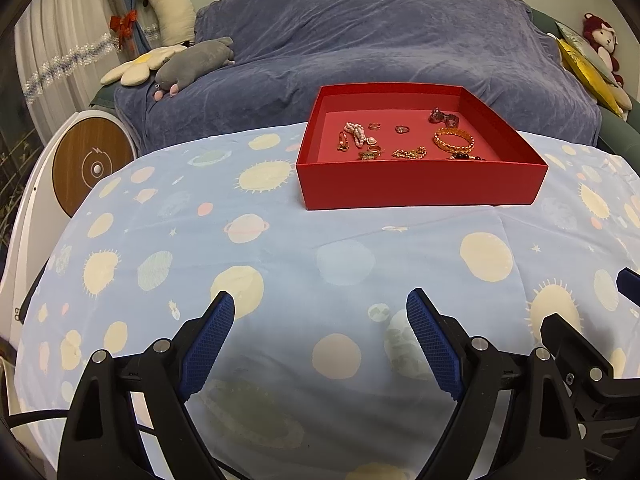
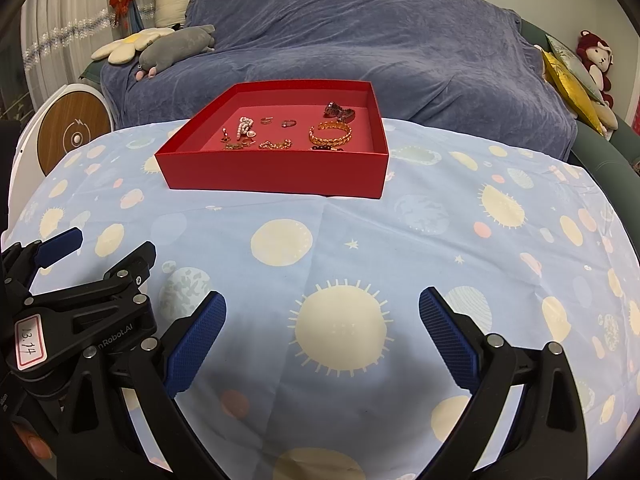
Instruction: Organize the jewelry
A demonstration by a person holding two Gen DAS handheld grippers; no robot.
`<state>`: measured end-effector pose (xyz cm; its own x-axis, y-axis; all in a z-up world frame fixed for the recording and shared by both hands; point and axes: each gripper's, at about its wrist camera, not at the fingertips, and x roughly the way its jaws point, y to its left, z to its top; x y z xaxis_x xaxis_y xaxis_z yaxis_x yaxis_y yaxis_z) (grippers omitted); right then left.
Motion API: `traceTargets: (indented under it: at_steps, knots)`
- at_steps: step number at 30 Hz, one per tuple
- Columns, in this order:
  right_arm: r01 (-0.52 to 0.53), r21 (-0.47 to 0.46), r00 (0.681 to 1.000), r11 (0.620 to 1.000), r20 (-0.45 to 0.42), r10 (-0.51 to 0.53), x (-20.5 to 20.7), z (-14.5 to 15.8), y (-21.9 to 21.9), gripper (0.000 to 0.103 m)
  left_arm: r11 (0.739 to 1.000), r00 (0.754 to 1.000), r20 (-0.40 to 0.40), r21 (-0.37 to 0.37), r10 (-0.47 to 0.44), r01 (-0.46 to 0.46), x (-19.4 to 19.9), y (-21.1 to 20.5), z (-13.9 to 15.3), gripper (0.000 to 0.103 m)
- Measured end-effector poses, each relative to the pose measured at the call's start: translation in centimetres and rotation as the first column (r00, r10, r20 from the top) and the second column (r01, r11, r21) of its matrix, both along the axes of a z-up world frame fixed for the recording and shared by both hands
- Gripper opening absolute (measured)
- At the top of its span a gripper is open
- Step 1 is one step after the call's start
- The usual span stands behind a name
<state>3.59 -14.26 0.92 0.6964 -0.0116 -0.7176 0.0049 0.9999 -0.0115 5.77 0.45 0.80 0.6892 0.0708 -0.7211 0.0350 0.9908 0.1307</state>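
A red open box (image 1: 420, 188) (image 2: 276, 176) stands on the far part of the table. Inside lie a gold bangle (image 1: 454, 140) (image 2: 330, 133), a pearl piece (image 1: 356, 132) (image 2: 244, 126), several small rings (image 1: 402, 129) (image 2: 289, 123), a gold chain (image 1: 408, 154) (image 2: 275, 144), a dark hair clip (image 1: 443, 117) (image 2: 339, 112) and dark beads (image 1: 466, 157) (image 2: 326, 147). My left gripper (image 1: 320, 300) is open and empty, low over the cloth, well short of the box. My right gripper (image 2: 322, 300) is open and empty beside it. The left gripper also shows in the right wrist view (image 2: 104, 246).
The table wears a light blue cloth with suns and planets (image 1: 280, 264) (image 2: 400, 248). Behind it is a sofa under a blue cover (image 1: 360, 40) (image 2: 360, 32) with plush toys (image 1: 192, 64) (image 2: 596, 60). A white round device (image 1: 88, 164) (image 2: 68, 136) stands at the left.
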Motion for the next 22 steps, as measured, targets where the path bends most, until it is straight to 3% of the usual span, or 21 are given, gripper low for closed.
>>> traceTargets:
  at_steps: [22]
  knots:
    - [0.004,0.011,1.0,1.0,-0.001,-0.004,-0.06,-0.17,-0.18,0.095,1.0,1.0,0.008,-0.016,-0.01,0.01,0.0,-0.31,-0.06,0.085]
